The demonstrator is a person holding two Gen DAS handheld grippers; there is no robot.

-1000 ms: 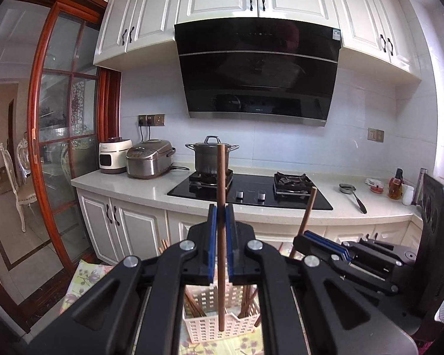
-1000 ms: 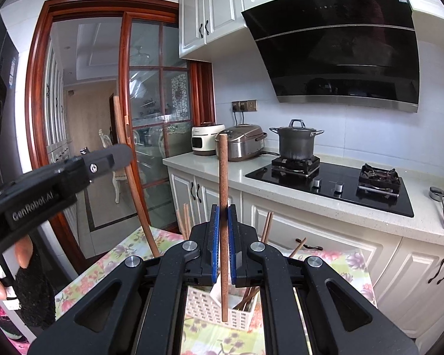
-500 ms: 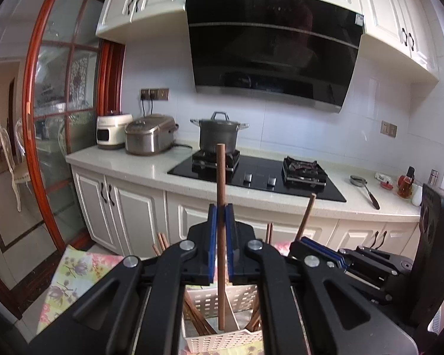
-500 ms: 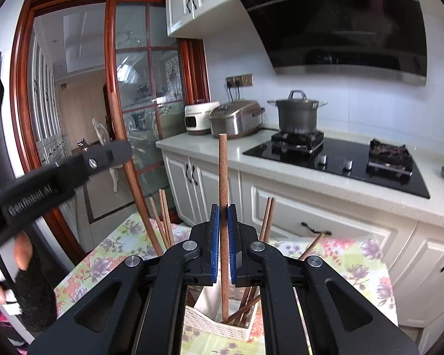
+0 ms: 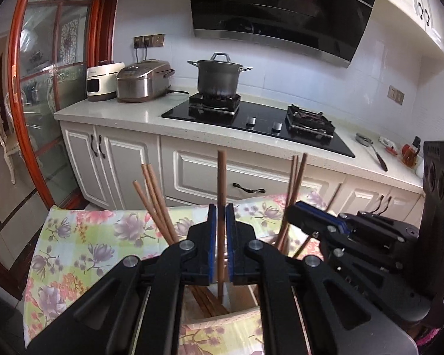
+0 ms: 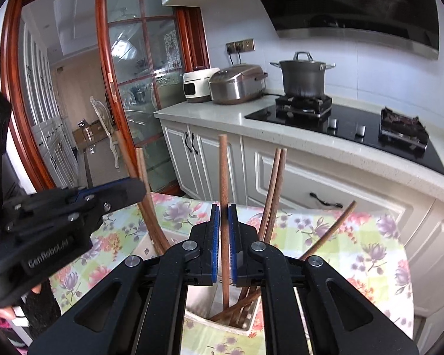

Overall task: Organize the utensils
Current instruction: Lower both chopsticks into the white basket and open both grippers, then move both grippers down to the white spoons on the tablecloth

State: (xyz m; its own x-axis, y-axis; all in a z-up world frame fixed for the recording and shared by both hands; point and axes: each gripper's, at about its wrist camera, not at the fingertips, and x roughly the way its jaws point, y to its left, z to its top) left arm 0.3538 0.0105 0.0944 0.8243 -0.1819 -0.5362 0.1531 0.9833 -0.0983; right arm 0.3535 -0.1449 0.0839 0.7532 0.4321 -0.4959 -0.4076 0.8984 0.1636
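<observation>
Both grippers are opening: left gripper [image 5: 221, 242] and right gripper [image 6: 224, 242] each release an upright chopstick [image 5: 221, 207] into the white basket [image 6: 245, 322] on the floral cloth [image 5: 74, 236]. Either stick could snag the leaning chopsticks [image 6: 270, 195] and tip out.

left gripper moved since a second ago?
Yes. The left gripper has dropped toward the basket: the counter sits higher in its view, and its jaws are opening around the chopstick.

Upright chopstick [image 5: 221, 195] between opening jaws — over basket [image 5: 222, 315]
</observation>
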